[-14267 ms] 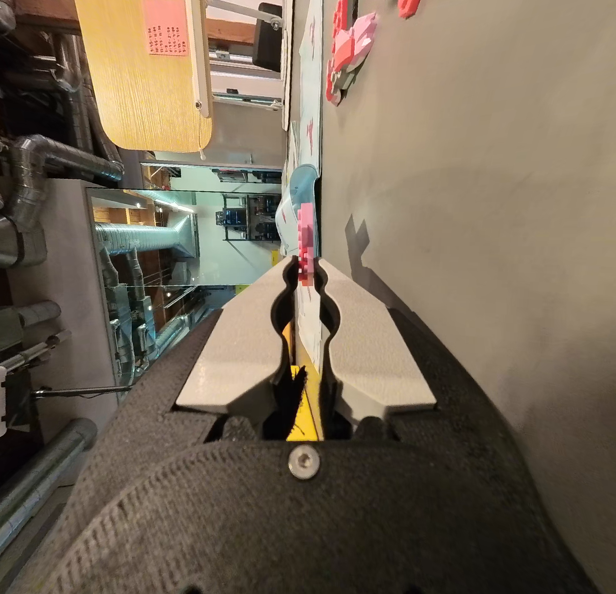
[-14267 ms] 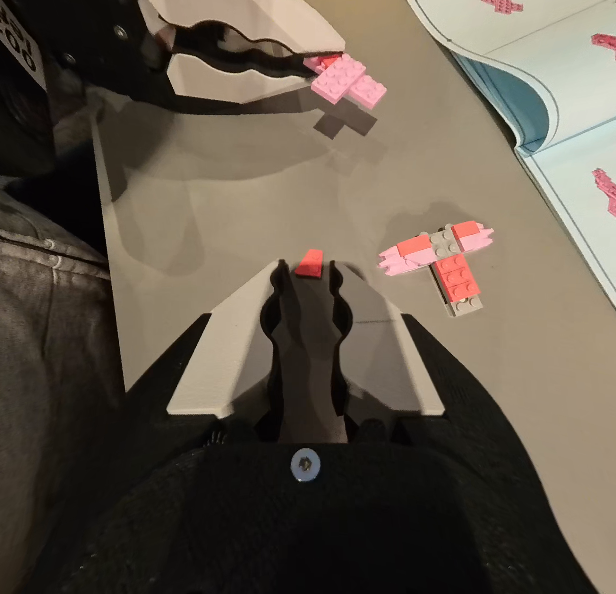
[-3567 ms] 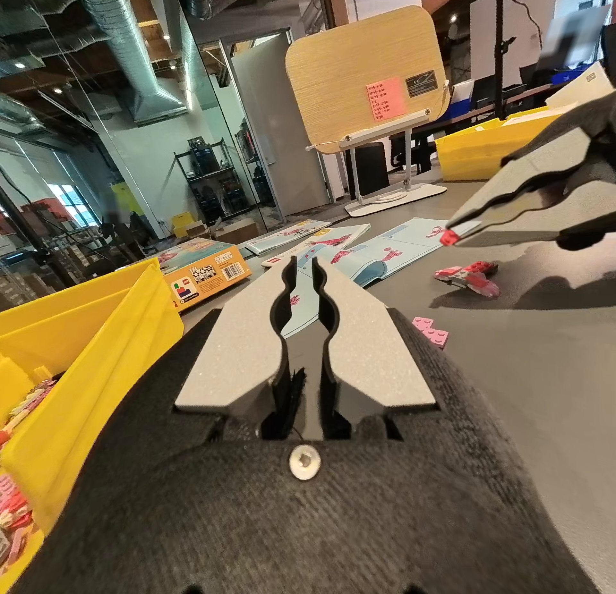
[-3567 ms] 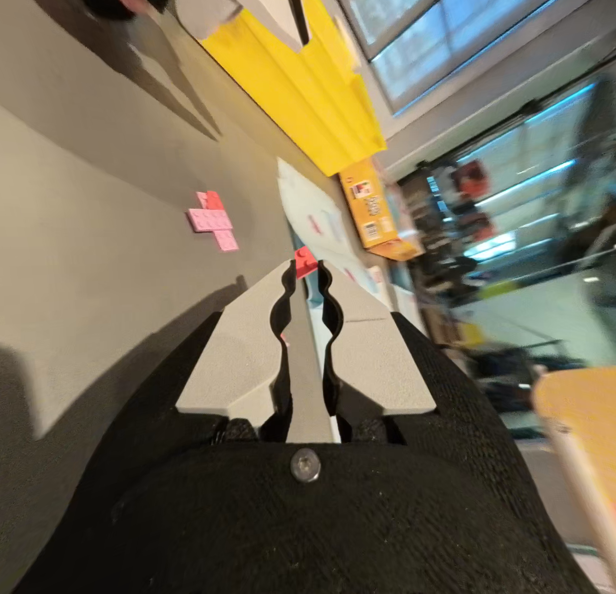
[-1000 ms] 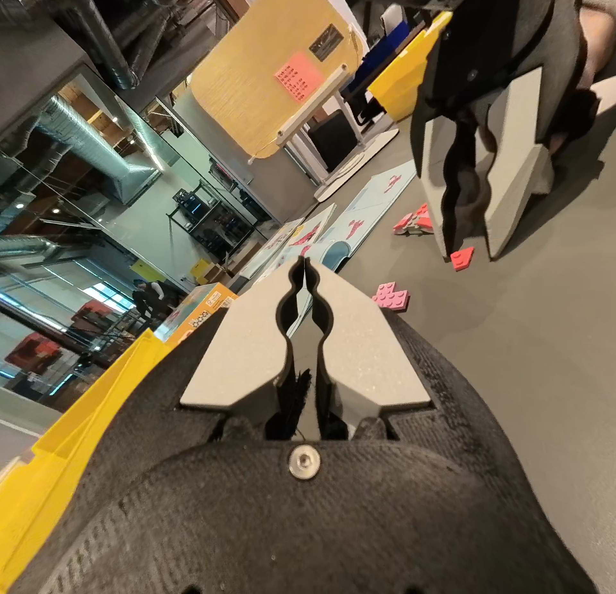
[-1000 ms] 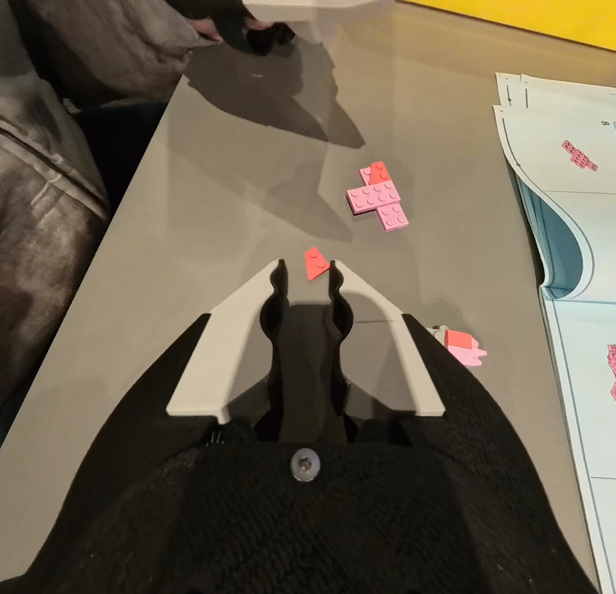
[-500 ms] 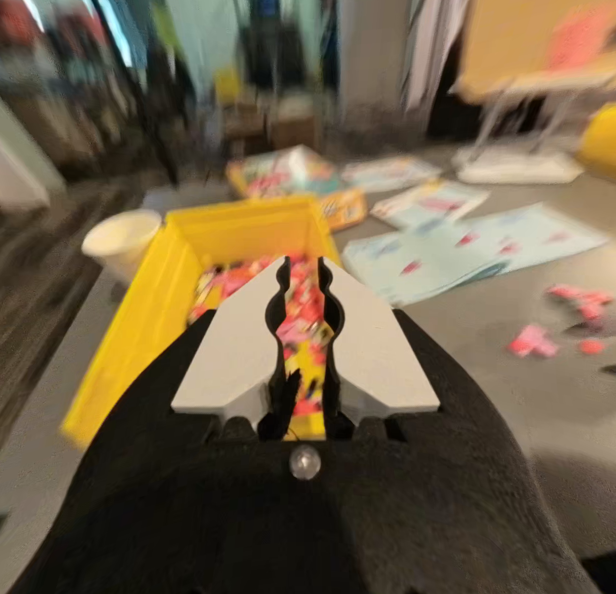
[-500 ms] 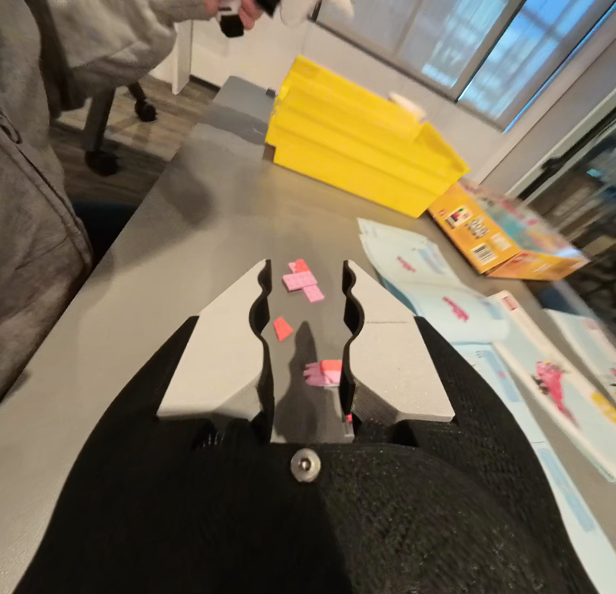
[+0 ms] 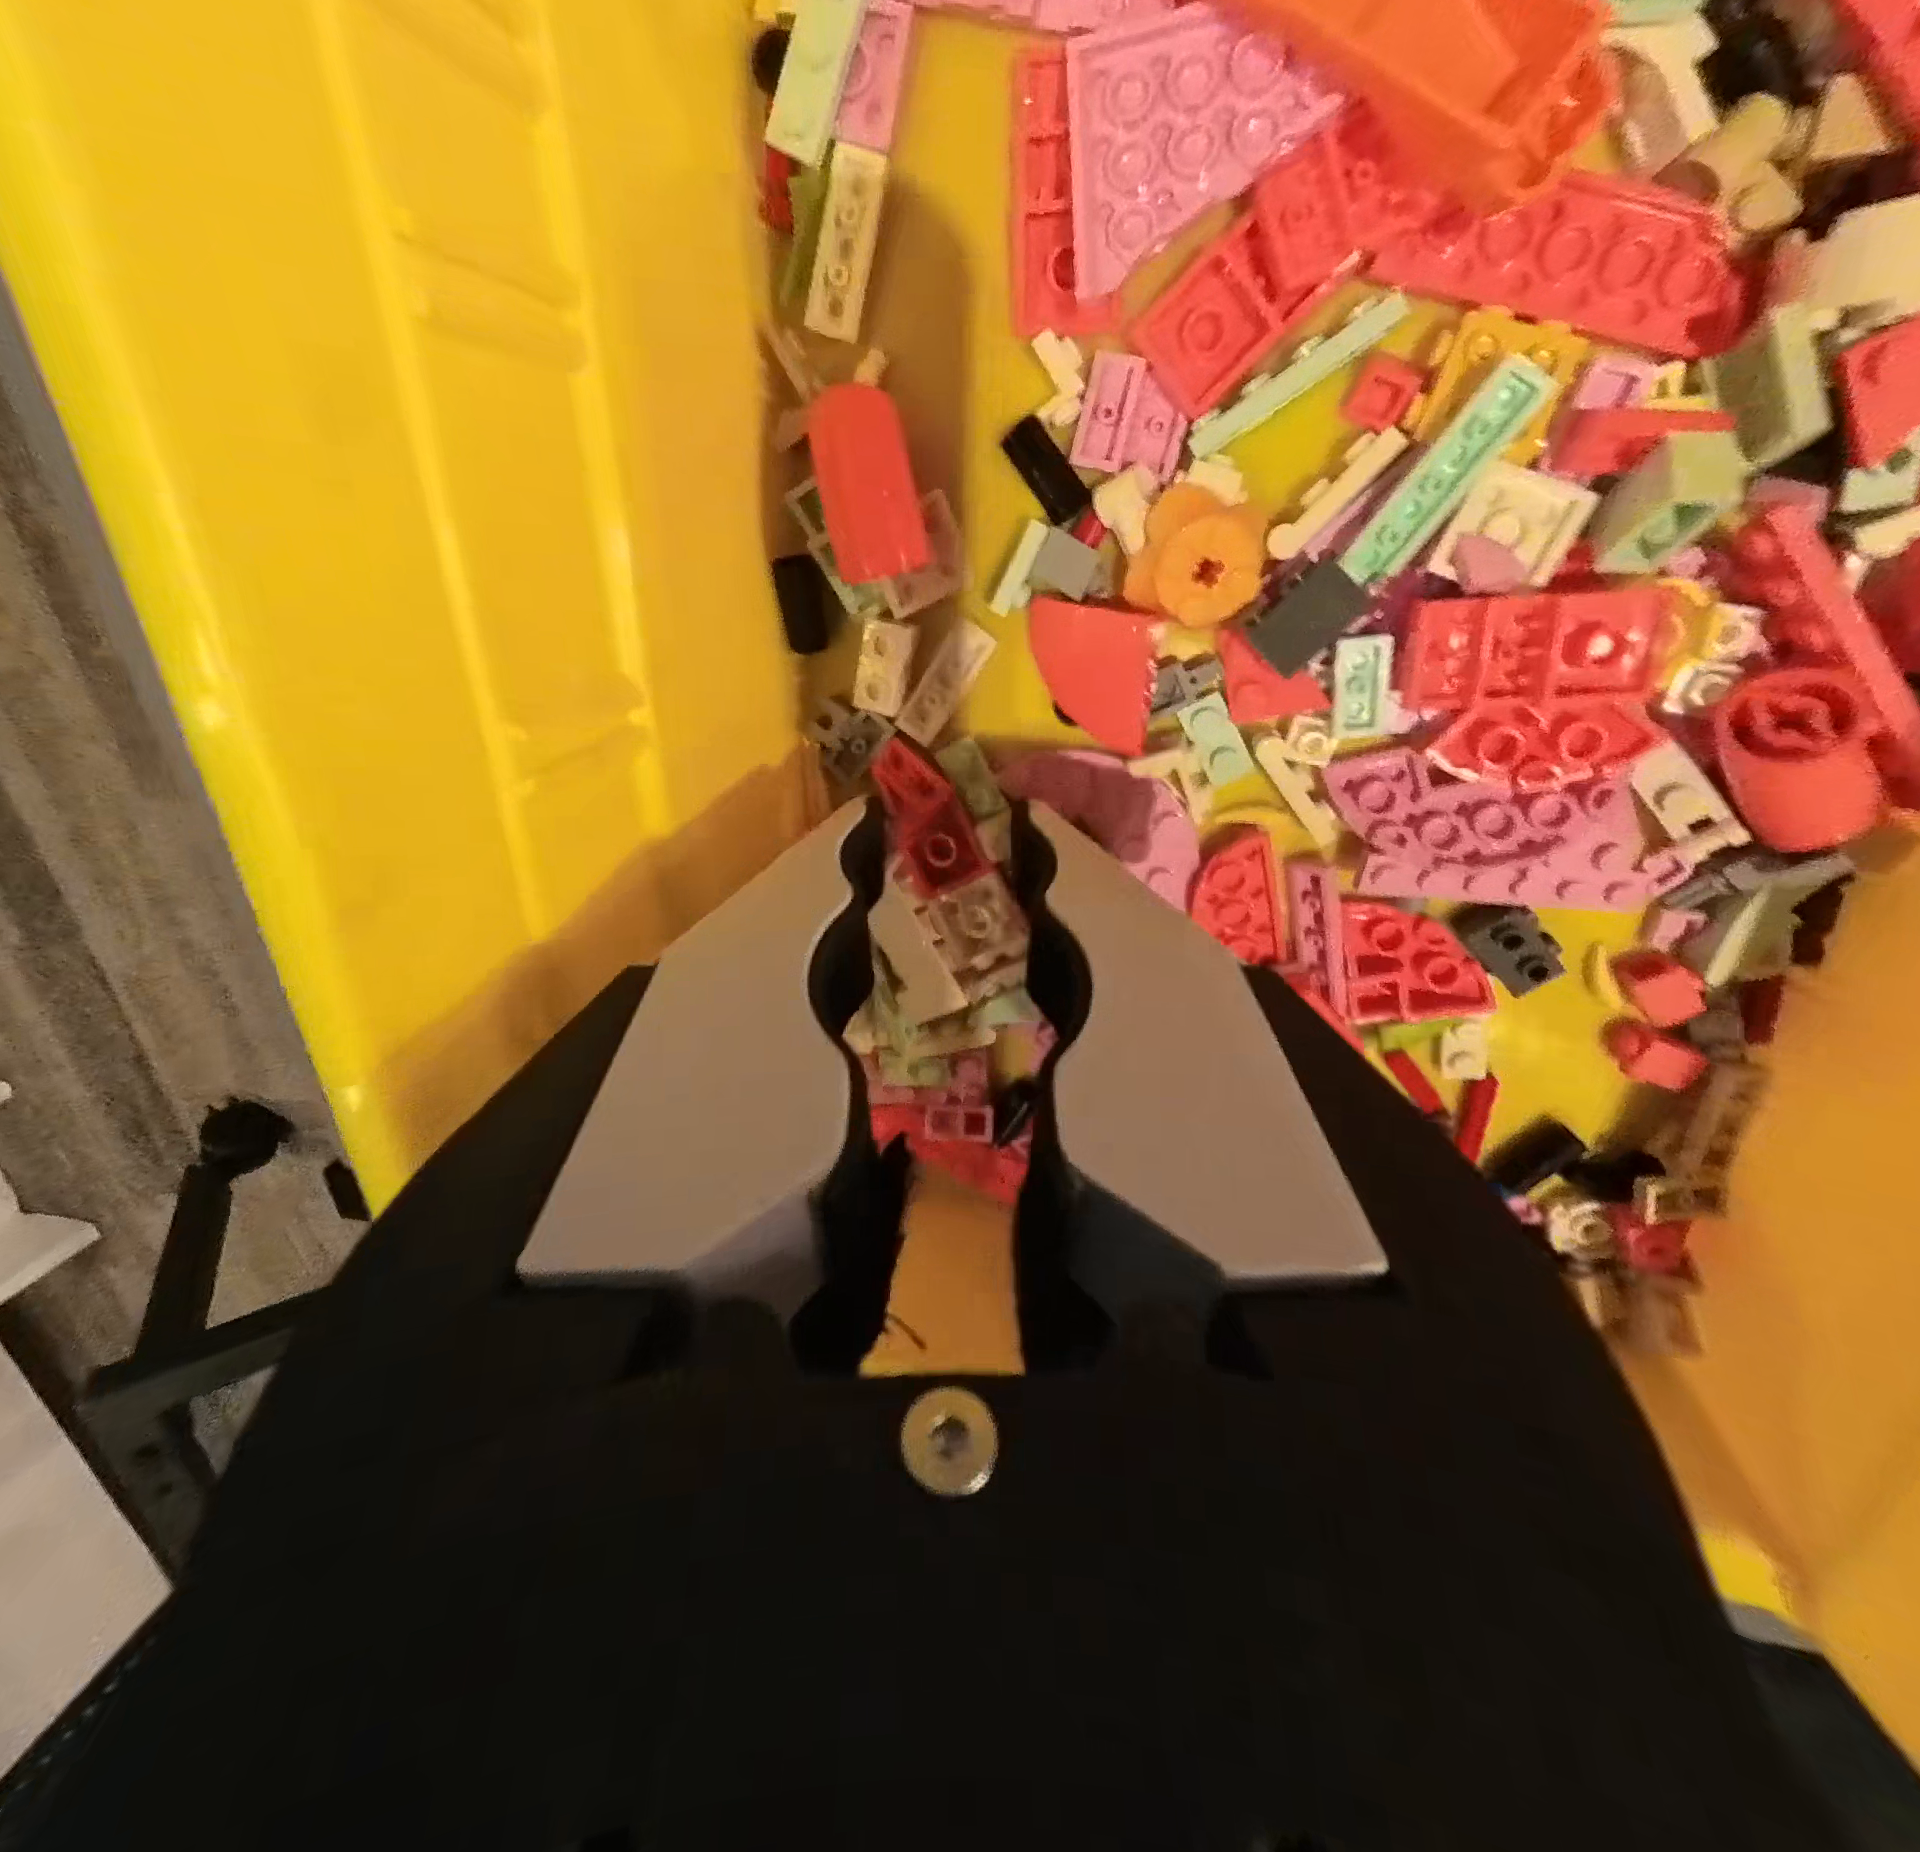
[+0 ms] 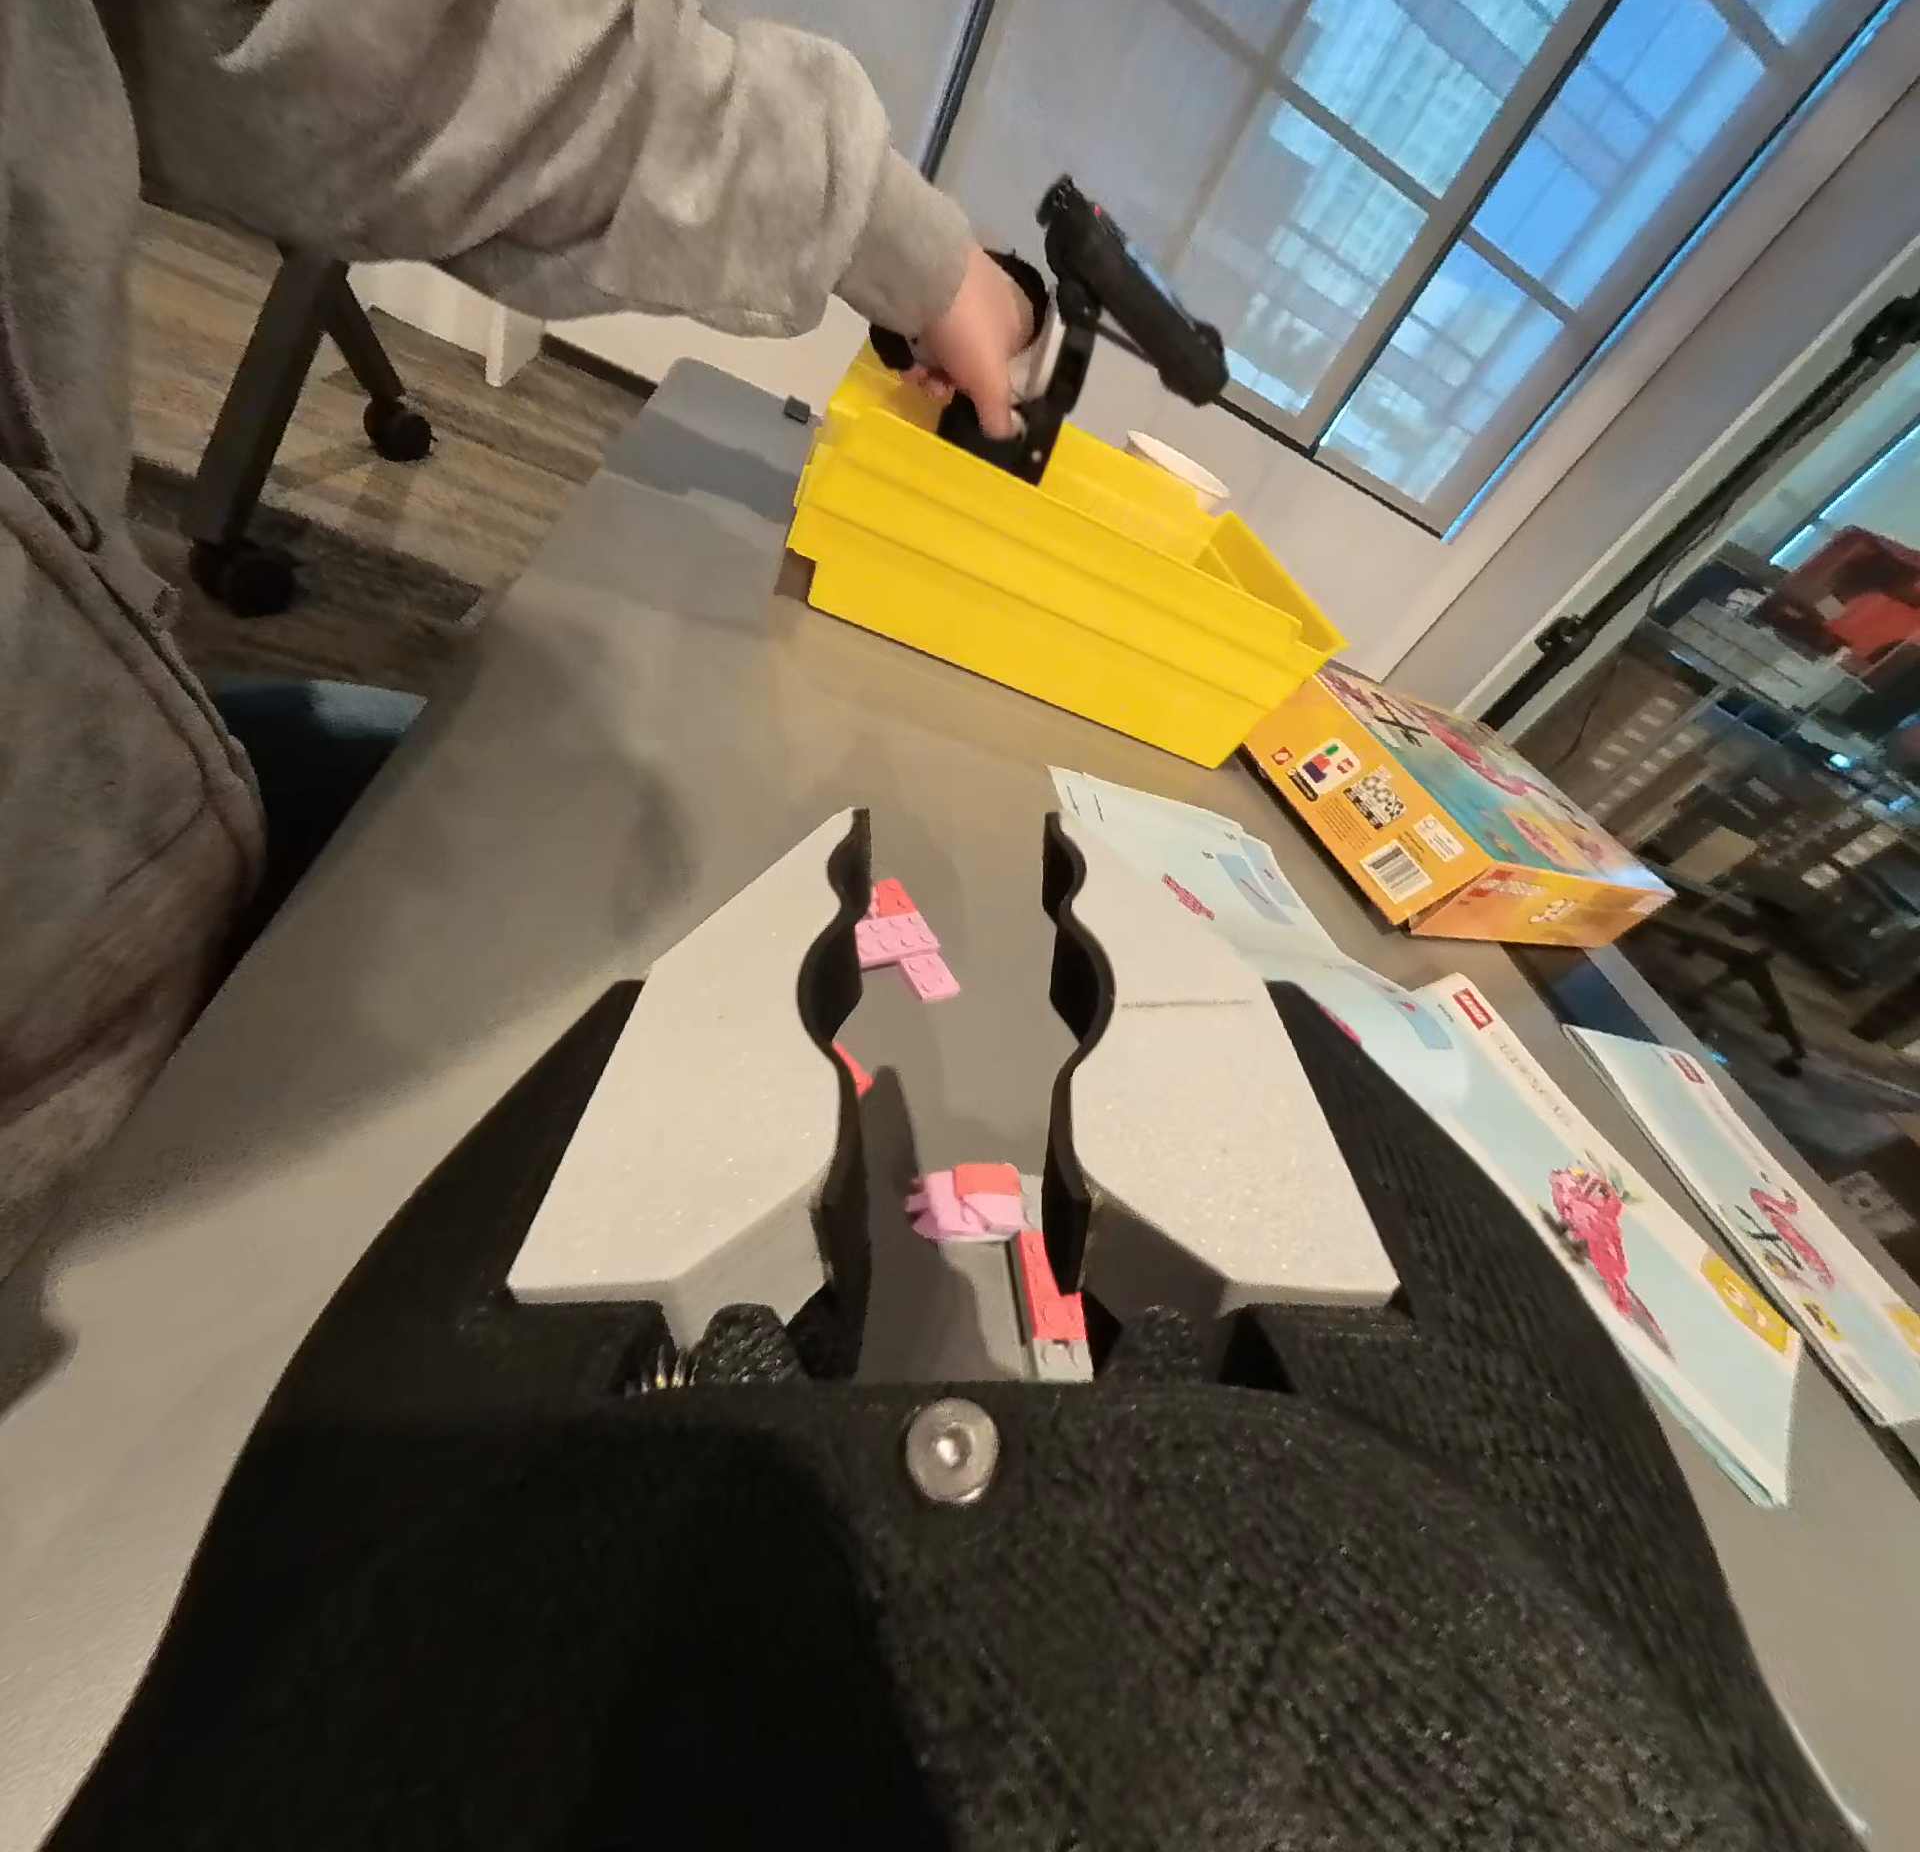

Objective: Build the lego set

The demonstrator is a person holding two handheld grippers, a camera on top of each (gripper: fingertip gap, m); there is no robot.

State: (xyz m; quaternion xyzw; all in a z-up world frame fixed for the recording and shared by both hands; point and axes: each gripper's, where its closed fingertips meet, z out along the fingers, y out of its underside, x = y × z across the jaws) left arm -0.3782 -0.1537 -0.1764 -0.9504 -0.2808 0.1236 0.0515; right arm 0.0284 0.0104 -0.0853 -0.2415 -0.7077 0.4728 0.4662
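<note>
Tall gridded windows (image 10: pixel 1507 171) and a pale wall stand behind the yellow bin (image 10: pixel 1039 597), which sits at the far end of a grey surface (image 10: pixel 582 826); wood-look floor and a wheeled chair base lie off the surface's edge beside the bin. Nearer than the bin lie an orange set box (image 10: pixel 1455 857) and open instruction booklets (image 10: pixel 1558 1179), then the small builds: a pink plate cluster (image 10: pixel 902 948) and a pink-and-red assembly (image 10: pixel 971 1202), well apart from the bin. The right gripper (image 10: pixel 951 846) hangs above them with its fingers released and holding nothing. The left gripper (image 9: pixel 943 820) is down inside the bin, fingers parted over a dark red plate (image 9: pixel 940 846) in the crowded corner of loose pieces (image 9: pixel 1455 659). The risk, as I judge it, is there: the pieces overlap and lie close against the bin wall, so closing could pinch a neighbour as well, lift the wrong part, or knock the target under the heap.
</note>
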